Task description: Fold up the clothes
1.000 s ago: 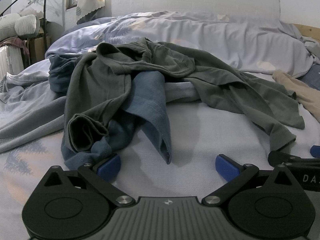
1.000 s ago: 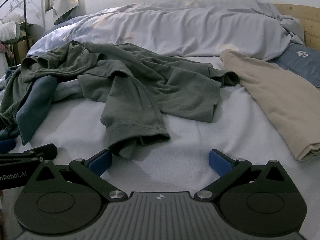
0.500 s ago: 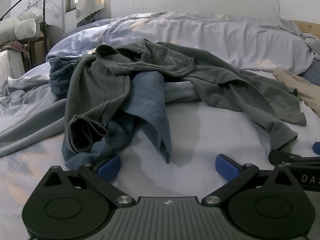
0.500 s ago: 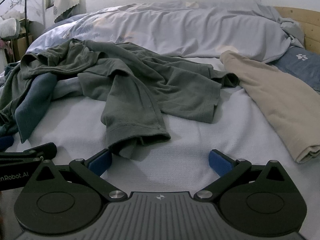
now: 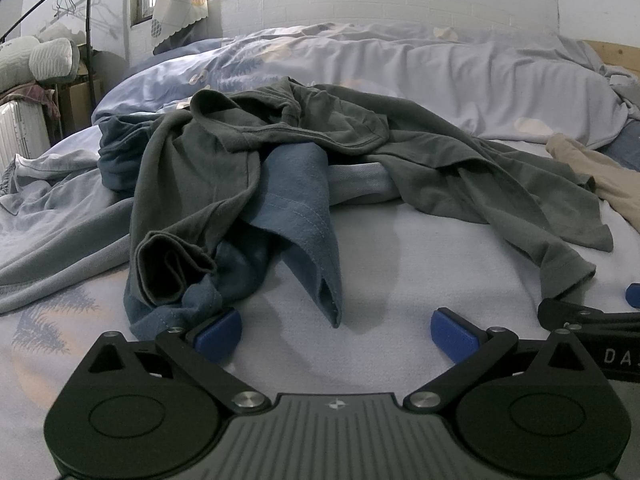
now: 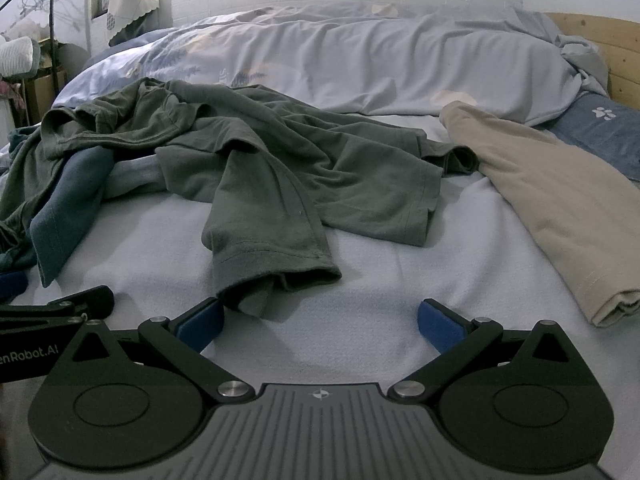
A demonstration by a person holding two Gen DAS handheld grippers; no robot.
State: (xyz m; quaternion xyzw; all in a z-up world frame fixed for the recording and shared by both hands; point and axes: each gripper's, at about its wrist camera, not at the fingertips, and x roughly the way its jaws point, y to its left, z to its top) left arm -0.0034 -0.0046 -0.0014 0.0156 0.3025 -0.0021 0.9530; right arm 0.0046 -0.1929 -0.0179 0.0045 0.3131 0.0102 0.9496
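Both tongs stood apart, empty: left gripper (image 5: 336, 330), right gripper (image 6: 320, 318). Green shirt (image 6: 304, 160) looked soft, limp, light; best grip probably at sleeve hem (image 6: 276, 270).

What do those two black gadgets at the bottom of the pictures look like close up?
Both match: the left gripper and right gripper have a ribbed grey body, two round black housings, black linkage arms with silver pivot screws, and blue pads on the fingertips. White lettering runs along the side, partly cut off. No cables, hands or sleeves show.
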